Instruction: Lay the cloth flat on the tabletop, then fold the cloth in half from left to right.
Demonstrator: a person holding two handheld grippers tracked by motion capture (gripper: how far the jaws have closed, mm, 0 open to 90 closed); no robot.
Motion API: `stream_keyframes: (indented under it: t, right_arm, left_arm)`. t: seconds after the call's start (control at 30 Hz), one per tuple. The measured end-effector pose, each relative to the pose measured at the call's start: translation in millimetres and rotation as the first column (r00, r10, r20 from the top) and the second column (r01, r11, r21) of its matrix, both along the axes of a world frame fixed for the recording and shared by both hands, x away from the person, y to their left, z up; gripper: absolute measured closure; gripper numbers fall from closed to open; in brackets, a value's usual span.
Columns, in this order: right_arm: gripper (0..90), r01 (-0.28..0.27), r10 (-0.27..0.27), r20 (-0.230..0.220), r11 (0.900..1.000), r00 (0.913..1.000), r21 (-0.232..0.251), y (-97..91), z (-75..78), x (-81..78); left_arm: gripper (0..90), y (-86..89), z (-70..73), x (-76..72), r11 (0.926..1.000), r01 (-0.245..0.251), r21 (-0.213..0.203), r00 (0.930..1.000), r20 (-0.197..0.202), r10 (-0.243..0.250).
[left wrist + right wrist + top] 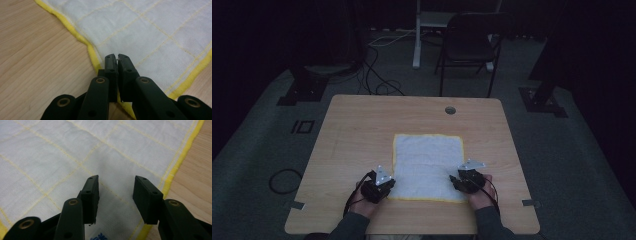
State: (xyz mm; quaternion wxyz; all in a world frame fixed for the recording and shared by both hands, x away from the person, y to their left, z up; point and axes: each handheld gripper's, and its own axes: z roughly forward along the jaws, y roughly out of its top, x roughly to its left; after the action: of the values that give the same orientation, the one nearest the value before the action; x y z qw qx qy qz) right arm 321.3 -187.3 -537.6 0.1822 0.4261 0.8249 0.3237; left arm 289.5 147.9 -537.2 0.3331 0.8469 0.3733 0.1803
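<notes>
Two grippers are working at the near edge of a white cloth (428,166) with a yellow border, which is lying flat on the wooden table (357,125), a little right of the middle and closer to the person's side. In the high view the left gripper (381,186) is sitting at the cloth's near left corner, and the right gripper (463,179) is sitting at its near right corner, each held in a hand coming up from the bottom edge.

In the left gripper view the left gripper (117,58) is clenching its jaws together on the cloth (140,32) just inside the yellow hem, with a bit of white fabric pinched between the tips.

In the right gripper view the right gripper (116,185) is standing released, its jaws spread wide apart above the cloth (75,150), with nothing pressed between them and the yellow hem running just to their right.

Beyond the table a dark folding chair (469,42) is standing on the grey floor.
</notes>
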Motion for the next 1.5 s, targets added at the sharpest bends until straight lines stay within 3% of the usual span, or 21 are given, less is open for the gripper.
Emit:
stream_keyframes:
  t: [0.37, 0.57, 0.9, 1.03, 1.2, 1.5]
  right_arm:
    - [54.8, -0.016, 0.016, 0.003, 0.9999, 0.9999, 0.007, 6.1, -0.7, -3.0]
    - [54.9, -0.016, 0.015, 0.012, 0.9997, 0.9998, 0.018, 4.6, 3.7, -2.5]
    - [51.7, 0.007, -0.015, 0.094, 0.9966, 0.9954, 0.082, -12.1, 21.9, -3.6]
    - [50.4, 0.027, -0.036, 0.106, 0.9962, 0.9937, 0.082, -18.9, 23.2, -3.6]
    - [49.4, 0.042, -0.051, 0.107, 0.9955, 0.9930, 0.085, -24.1, 23.0, -3.5]
    - [48.2, 0.055, -0.064, 0.107, 0.9953, 0.9922, 0.079, -27.4, 21.4, -2.0]
  left_arm:
    - [87.1, 2.9, 2.8, -5.3, 0.9995, -0.027, 0.015, 0.9995, -0.017, 0.028]
    - [79.8, 6.9, 12.9, 1.4, 0.9980, -0.050, -0.038, 0.9987, 0.004, 0.051]
    - [69.5, 17.9, 35.5, 22.6, 0.9880, -0.099, -0.119, 0.9933, 0.048, 0.105]
    - [67.8, 22.9, 40.2, 28.4, 0.9834, -0.115, -0.141, 0.9908, 0.055, 0.123]
    - [64.0, 28.3, 39.4, 37.3, 0.9729, -0.156, -0.171, 0.9854, 0.041, 0.165]
    - [56.4, 20.6, 28.0, 48.6, 0.9694, -0.178, -0.169, 0.9836, 0.000, 0.180]
